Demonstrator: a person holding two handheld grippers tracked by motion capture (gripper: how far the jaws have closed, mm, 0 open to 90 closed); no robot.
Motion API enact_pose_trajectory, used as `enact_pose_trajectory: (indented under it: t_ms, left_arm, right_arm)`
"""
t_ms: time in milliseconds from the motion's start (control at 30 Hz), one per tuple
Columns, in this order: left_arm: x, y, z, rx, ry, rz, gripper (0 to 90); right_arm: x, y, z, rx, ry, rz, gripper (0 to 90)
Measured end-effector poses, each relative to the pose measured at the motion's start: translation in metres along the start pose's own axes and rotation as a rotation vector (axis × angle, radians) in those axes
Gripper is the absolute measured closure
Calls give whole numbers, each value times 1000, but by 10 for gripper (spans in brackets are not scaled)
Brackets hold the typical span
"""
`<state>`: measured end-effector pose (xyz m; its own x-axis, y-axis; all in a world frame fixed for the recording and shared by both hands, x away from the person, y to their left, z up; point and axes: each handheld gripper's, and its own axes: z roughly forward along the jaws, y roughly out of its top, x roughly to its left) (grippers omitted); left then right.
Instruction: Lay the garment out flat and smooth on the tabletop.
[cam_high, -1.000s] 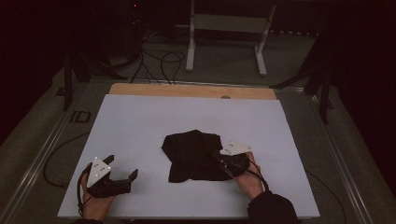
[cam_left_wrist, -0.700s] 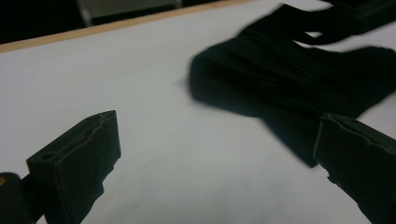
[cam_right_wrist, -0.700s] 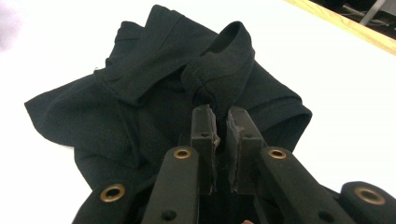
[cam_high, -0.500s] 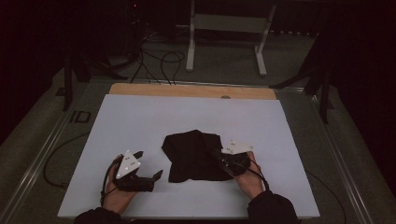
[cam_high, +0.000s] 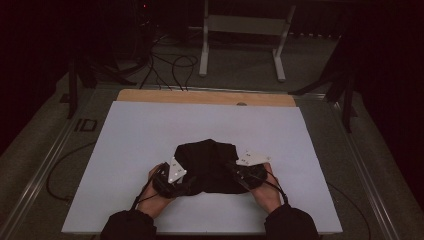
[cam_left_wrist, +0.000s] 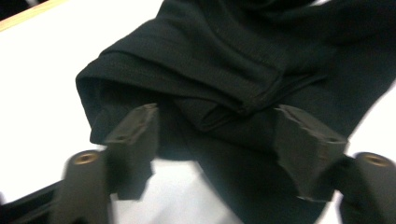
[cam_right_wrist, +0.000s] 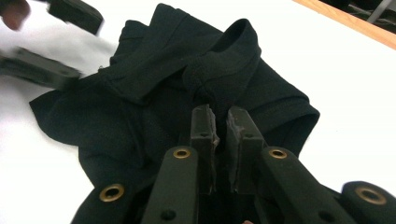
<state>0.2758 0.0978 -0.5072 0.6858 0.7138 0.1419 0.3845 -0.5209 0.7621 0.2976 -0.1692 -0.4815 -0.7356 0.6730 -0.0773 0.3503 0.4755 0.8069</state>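
A crumpled black garment (cam_high: 210, 165) lies on the white table top (cam_high: 150, 135), near its front middle. My left gripper (cam_high: 186, 186) is at the garment's near-left edge. In the left gripper view its jaws (cam_left_wrist: 219, 112) stand apart astride the folded hem (cam_left_wrist: 224, 56); they have just been closing, and the pads do not press the cloth. My right gripper (cam_high: 235, 172) is at the garment's right side. In the right gripper view it (cam_right_wrist: 222, 109) is shut on a raised fold of the black garment (cam_right_wrist: 154, 84). The left gripper (cam_right_wrist: 88, 46) shows blurred at that view's top left.
A wooden strip (cam_high: 200, 96) runs along the table's far edge. Beyond it stand a metal frame (cam_high: 240, 30) and loose cables (cam_high: 170, 65) on the floor. Bare white surface lies left, right and behind the garment.
The left hand has slid right across the table from the front left corner to the garment's left edge, and its jaws have narrowed. The right gripper and the garment have stayed put.
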Motion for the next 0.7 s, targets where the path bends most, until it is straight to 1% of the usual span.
enact_pose_trajectory:
  t_ms: [67,100,167,300,367,400,433,467,500,533,567,633,700]
  left_arm:
    - [-2,2,5,12,-17,12,398]
    - [-4,3,7,20,-23,26,418]
    - [-8,4,11,36,-17,58,441]
    - [-12,8,13,38,-2,94,486]
    - [-13,8,14,36,3,90,537]
    - [-13,10,14,36,4,90,584]
    - [-13,10,14,32,-1,90,605]
    - [-13,10,14,32,-1,90,646]
    - [-13,11,13,26,-13,94,646]
    - [-13,11,13,26,-13,94,720]
    - [-13,12,12,23,-16,104,720]
    - [-14,13,10,8,-16,108,805]
    - [-14,14,9,5,-14,108,833]
  right_arm:
    - [0,0,0,0,2,-7,819]
    - [1,0,1,-1,2,-7,819]
    - [0,0,0,-1,3,-7,819]
    - [0,0,0,-3,2,-2,818]
    - [0,0,0,-3,2,-1,818]
    - [0,0,1,-3,2,-1,818]
    - [0,0,1,-2,3,-2,818]
    - [0,0,1,-2,3,-2,818]
    - [0,0,1,-2,3,-3,818]
    - [0,-1,1,-1,3,-3,818]
    - [0,-1,1,-1,3,-3,818]
    - [0,0,1,0,3,-3,818]
    - [0,0,1,0,3,-4,818]
